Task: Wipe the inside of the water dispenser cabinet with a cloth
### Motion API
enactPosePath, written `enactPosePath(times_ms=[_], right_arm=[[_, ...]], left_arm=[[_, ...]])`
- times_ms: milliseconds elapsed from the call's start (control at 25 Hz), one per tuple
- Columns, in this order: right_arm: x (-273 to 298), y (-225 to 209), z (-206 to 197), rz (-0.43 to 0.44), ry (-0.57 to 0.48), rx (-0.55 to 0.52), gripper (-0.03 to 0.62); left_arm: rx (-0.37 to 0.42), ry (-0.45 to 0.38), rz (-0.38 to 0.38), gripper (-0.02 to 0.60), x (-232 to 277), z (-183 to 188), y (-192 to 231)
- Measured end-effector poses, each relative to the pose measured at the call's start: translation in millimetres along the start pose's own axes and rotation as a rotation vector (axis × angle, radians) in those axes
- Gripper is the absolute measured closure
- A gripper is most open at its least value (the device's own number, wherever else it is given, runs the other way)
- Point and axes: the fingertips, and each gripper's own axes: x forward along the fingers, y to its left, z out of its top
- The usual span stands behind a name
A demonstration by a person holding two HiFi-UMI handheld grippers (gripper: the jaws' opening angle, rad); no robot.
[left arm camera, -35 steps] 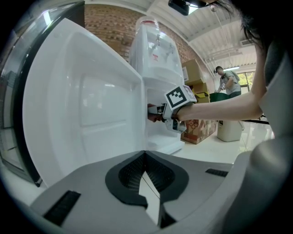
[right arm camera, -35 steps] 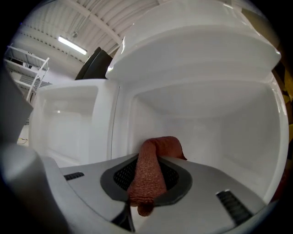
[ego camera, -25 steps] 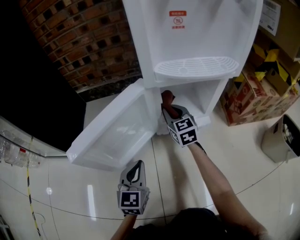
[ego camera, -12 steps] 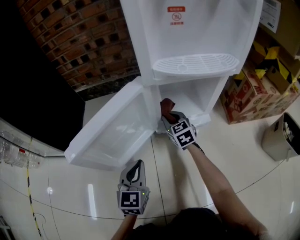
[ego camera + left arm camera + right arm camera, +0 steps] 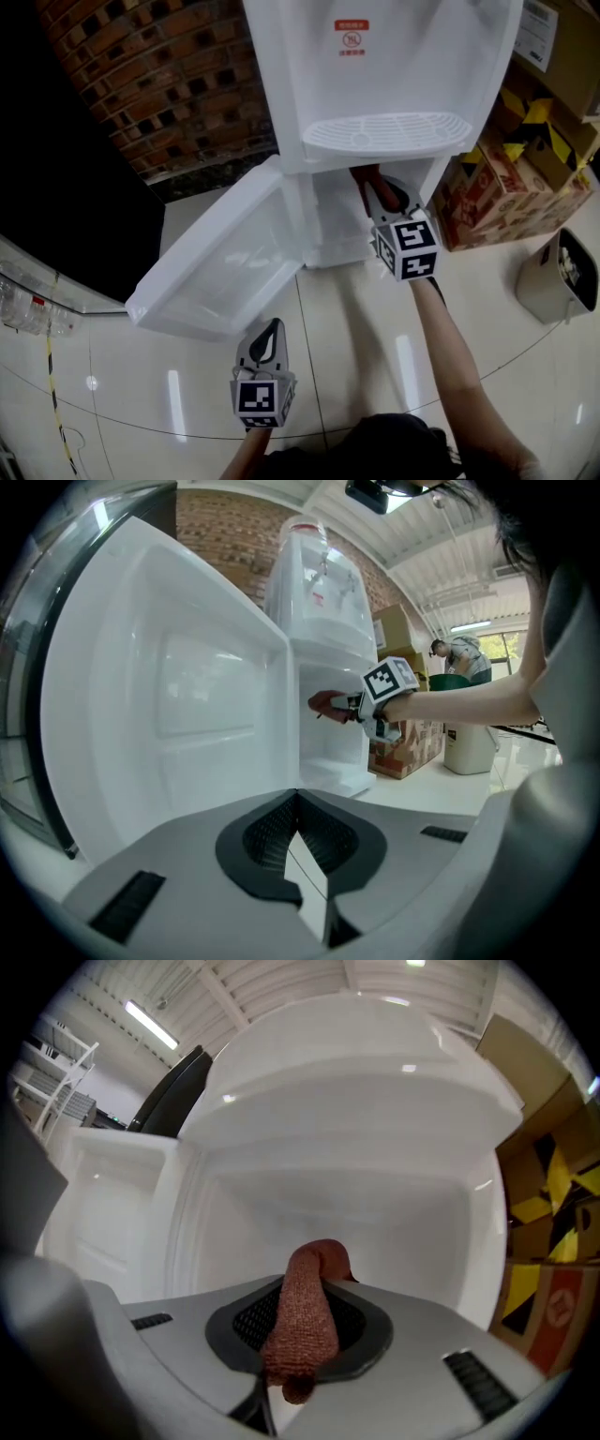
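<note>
The white water dispenser's lower cabinet point(image 5: 330, 214) stands open, its door point(image 5: 220, 272) swung out to the left. My right gripper point(image 5: 382, 199) reaches into the right part of the cabinet under the drip tray, shut on a reddish-brown cloth point(image 5: 364, 175). In the right gripper view the cloth point(image 5: 302, 1321) sticks out between the jaws toward the cabinet's white back wall point(image 5: 356, 1199). My left gripper point(image 5: 270, 332) hangs low over the floor in front of the door, shut and holding nothing. From the left gripper view point(image 5: 298, 806) the door point(image 5: 178, 696) and the cloth point(image 5: 324, 703) are visible.
A drip tray point(image 5: 389, 133) juts out above the cabinet. Cardboard boxes point(image 5: 506, 173) stand right of the dispenser, and a beige bin point(image 5: 555, 277) sits farther right. A brick wall point(image 5: 178, 84) rises behind, with a dark panel point(image 5: 66, 197) at left. The floor is glossy tile.
My right gripper has carried the cloth from the cabinet's left side by the door hinge across to its right side and higher. The left gripper has stayed put.
</note>
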Motion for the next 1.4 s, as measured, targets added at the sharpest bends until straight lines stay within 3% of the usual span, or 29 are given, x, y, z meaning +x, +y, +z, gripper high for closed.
enactPosePath(times_ms=[160,320,760,1200,1400], right_arm=[[-17.3,-45.5,35.9,-0.125,-0.054,-0.021,0.523],[-23.6,-68.4,27.6,-0.19,-0.031,-0.002,0.523],[-17.4,-72.8,-58.7,-0.258,0.132,0.117,0.523],[-27.4,-63.4,-158.5,-0.27,0.348,0.19,0.523],[-32.6,-61.0,-185.7,-0.263,0.401,0.19,0.523]], left_arm=[[0.005,-0.004,-0.014,0.595,0.8,4.5,-5.3],[0.012,-0.006,-0.009,0.595,-0.6,5.6,-6.7],[0.041,0.001,-0.002,0.595,-4.6,9.1,-6.0],[0.036,0.005,-0.011,0.595,-4.3,9.7,-10.5],[0.039,0.002,-0.022,0.595,-4.0,9.8,-13.6]])
